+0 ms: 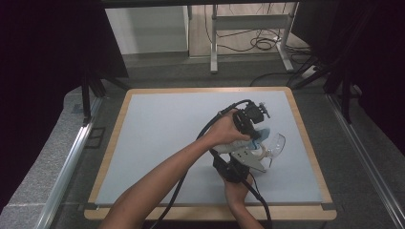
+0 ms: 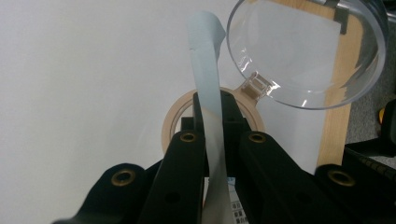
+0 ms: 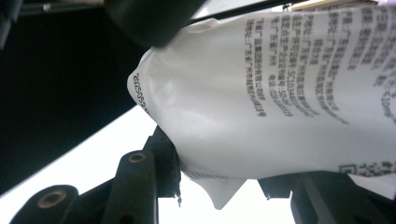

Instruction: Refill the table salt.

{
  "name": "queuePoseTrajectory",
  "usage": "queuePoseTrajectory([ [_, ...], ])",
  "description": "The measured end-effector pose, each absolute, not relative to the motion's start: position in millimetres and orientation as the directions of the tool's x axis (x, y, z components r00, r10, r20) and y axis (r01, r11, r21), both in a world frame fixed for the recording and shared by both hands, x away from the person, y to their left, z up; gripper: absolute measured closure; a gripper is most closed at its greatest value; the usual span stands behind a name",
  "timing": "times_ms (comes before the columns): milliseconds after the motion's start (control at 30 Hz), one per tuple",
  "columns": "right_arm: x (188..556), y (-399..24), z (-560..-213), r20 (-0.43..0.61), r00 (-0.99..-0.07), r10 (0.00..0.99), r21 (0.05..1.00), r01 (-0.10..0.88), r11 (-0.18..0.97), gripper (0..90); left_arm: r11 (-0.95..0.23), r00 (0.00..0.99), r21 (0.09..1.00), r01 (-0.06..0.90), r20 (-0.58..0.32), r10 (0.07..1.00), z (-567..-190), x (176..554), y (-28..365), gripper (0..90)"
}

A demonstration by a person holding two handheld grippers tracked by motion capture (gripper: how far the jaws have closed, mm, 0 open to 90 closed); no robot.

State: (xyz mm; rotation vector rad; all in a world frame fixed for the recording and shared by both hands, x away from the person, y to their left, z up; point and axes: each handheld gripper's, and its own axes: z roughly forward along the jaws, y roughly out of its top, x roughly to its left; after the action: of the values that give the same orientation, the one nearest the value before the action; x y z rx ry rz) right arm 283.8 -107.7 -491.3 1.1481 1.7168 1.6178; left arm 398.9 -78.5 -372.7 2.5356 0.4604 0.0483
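At the near edge of the pale grey worktop with a wooden rim, the right gripper comes up from below. In the right gripper view its jaws stand partly closed on the lower body of a white plastic pouch with black printed text, clamping the bulging bag from both sides. That grip looks meant to steady the pouch and carry its weight while the other hand works on the top.

Just beyond it the left gripper, reaching in across the worktop from the left, is pressed together on the pouch's flat, pale blue-grey sealed edge. In the left gripper view that strip rises upright between the two black jaws and curls over at its tip, so the pinch sits below the free end. One gripper on the body and one on the seal suggests the pouch is being pulled open, or tipped to pour.

Close beside the pouch, on its right, stands a clear plastic bowl with a small tab at its rim, near the right side of the worktop. It seems set there to take the contents. Behind the jaws in the left gripper view lies a tan ring, perhaps a tape roll, flat on the worktop.

Farther off, past the worktop, a metal desk frame and loose cables stand on the floor.
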Motion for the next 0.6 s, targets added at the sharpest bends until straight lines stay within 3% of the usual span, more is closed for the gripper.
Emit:
queuePoseTrajectory([
  [600, 275.3, -114.5, -509.5, 0.085, -0.536, 0.840, 0.955, 0.283, 0.084, 52.3, -0.723, 0.934, 0.609, 0.327, -0.091, 0.346, -368.1, 391.4, -41.8, 90.0],
])
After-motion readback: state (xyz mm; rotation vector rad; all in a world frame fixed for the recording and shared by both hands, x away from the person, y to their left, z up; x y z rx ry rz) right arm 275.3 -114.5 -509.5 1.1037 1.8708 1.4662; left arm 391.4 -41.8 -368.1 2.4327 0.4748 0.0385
